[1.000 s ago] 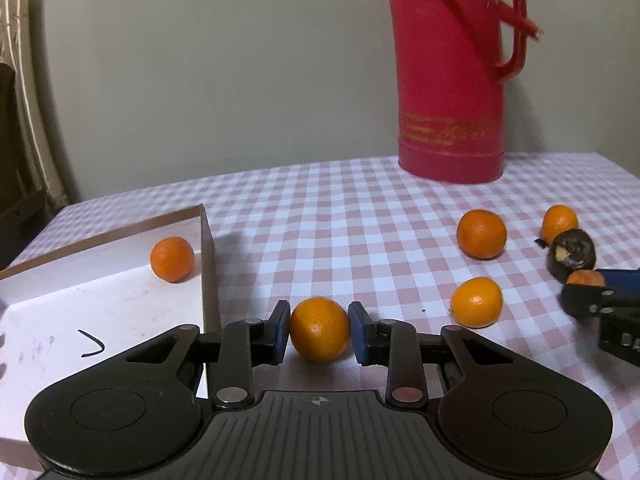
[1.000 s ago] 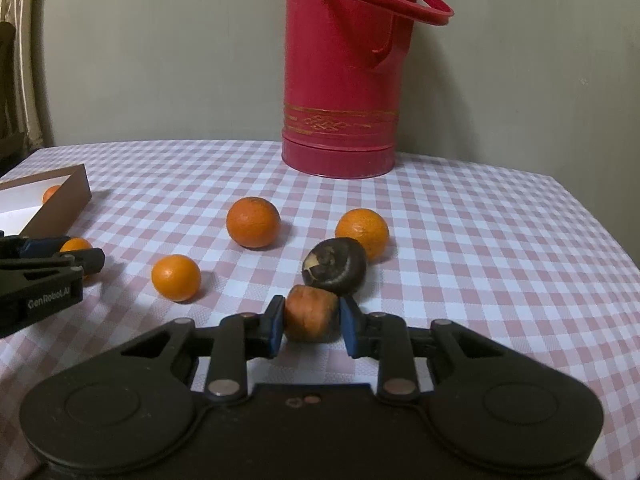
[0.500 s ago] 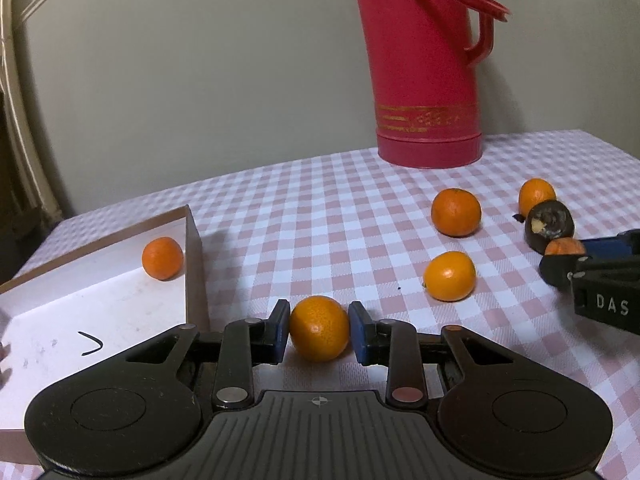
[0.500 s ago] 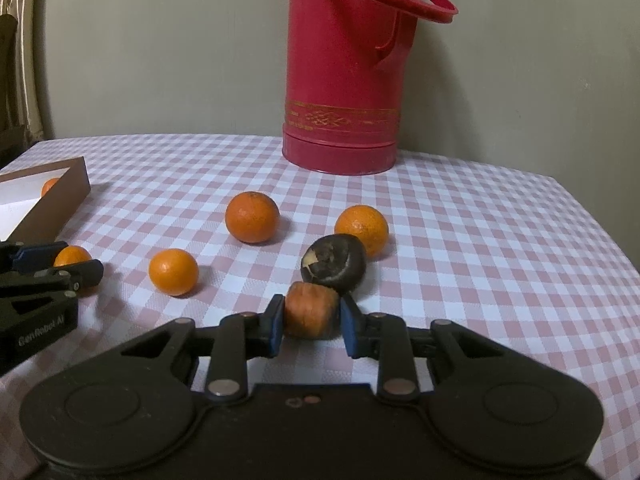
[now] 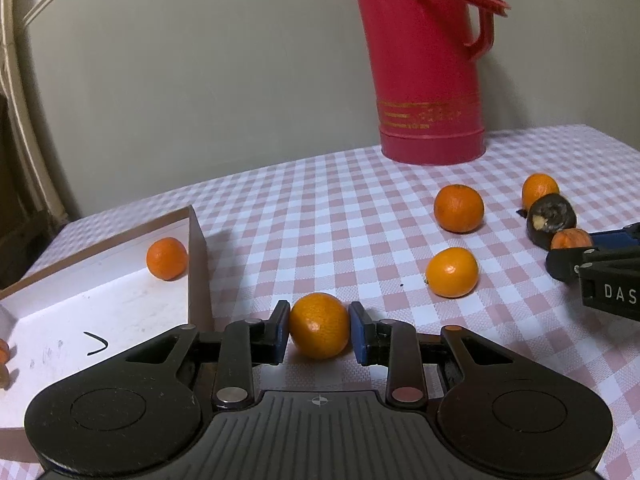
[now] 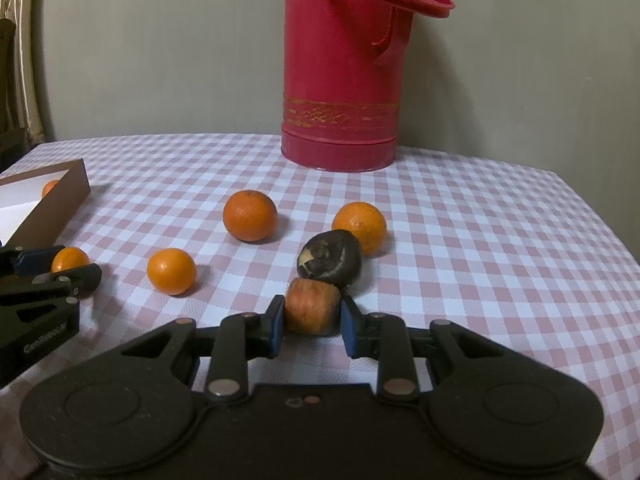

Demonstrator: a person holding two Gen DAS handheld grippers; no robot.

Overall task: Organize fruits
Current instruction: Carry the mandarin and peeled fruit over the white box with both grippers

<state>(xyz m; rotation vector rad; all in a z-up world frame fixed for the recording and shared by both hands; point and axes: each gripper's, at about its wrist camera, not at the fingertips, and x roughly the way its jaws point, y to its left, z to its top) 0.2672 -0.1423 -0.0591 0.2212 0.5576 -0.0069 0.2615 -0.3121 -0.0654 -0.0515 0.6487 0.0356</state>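
- here, closest in the left wrist view, the left gripper has its jaws closed narrow on a bright tangerine, one blue pad pressed to each side.
- likewise the right gripper has its jaws clamped tight on a dull, wrinkled orange fruit, squeezed flat-sided between the pads.
- touching the far side of that wrinkled fruit sits a blackened, rotten fruit with a pale patch, and just behind it a sound orange.
- just left of the left gripper lies the shallow box with brown walls and a white floor; its near right wall stands close beside the held tangerine.
- inside the box one tangerine rests in the far right corner; at the left edge an orange scrap is cut off, too little showing to name.
- on the open checked tabletop a small loose tangerine and a larger one lie apart between the two grippers.
- farthest back, a tall red flask stands upright near the wall, its top cut off.
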